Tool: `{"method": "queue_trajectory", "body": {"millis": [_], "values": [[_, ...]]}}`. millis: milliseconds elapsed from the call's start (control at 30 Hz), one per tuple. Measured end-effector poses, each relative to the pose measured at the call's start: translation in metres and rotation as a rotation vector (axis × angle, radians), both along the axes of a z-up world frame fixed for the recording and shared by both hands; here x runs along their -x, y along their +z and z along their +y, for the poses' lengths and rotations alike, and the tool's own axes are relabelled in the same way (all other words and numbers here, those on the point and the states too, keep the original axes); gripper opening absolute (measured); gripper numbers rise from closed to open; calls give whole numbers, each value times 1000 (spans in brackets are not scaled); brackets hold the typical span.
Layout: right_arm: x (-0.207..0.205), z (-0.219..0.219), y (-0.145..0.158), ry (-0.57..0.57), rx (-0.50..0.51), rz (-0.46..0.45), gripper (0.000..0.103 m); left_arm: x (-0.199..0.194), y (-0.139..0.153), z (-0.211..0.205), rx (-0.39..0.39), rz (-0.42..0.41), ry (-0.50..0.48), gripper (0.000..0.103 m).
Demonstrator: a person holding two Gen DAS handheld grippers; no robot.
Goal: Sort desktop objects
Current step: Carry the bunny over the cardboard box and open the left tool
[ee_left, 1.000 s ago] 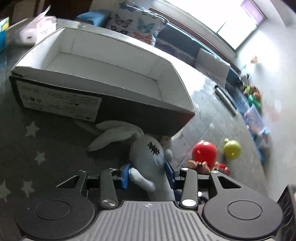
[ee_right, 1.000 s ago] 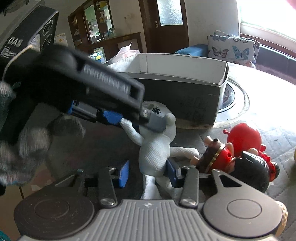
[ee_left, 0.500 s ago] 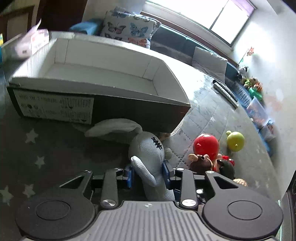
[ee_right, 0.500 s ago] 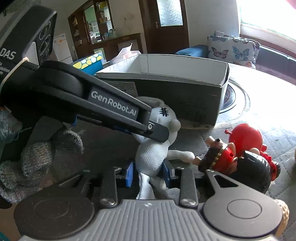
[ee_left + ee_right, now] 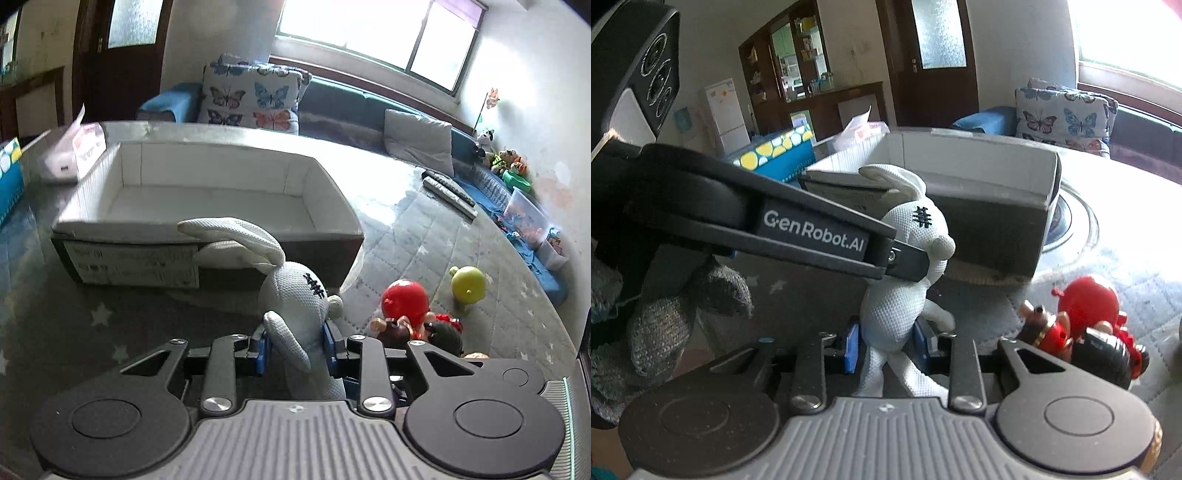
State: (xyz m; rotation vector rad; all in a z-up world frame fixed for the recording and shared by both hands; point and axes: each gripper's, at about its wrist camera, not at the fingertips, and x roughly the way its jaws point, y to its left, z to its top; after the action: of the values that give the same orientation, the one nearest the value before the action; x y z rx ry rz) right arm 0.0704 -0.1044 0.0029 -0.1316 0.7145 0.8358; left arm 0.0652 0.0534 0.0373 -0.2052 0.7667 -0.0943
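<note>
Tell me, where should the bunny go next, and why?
Probably lift the bunny a little higher and carry it forward over the white box. Both the left gripper and the right gripper are shut on it, and the box's near wall stands right behind its ears.

left wrist: low, close, facing box; right wrist: same, from its right; shared: box, rabbit

Home living room, sofa with butterfly cushion, wooden door, fridge, toys on the table
</note>
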Motion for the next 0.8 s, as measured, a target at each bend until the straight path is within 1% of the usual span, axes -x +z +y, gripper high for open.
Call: {"method": "queue_trajectory", "body": {"millis": [233, 433, 600, 800], "values": [[-13, 9, 20, -2, -23, -29, 29, -12, 20, 6, -17, -40, 1, 31], [-33, 21, 36, -22, -54, -45, 29, -32, 40, 16, -37, -78, -1, 31], [-60, 37, 58, -41, -84, -67, 29, -58, 63, 29, -59, -115, -9, 31], [-103, 58, 74, -72, -137, -55, 29, -99, 81, 42, -127, -143, -25, 31]]}}
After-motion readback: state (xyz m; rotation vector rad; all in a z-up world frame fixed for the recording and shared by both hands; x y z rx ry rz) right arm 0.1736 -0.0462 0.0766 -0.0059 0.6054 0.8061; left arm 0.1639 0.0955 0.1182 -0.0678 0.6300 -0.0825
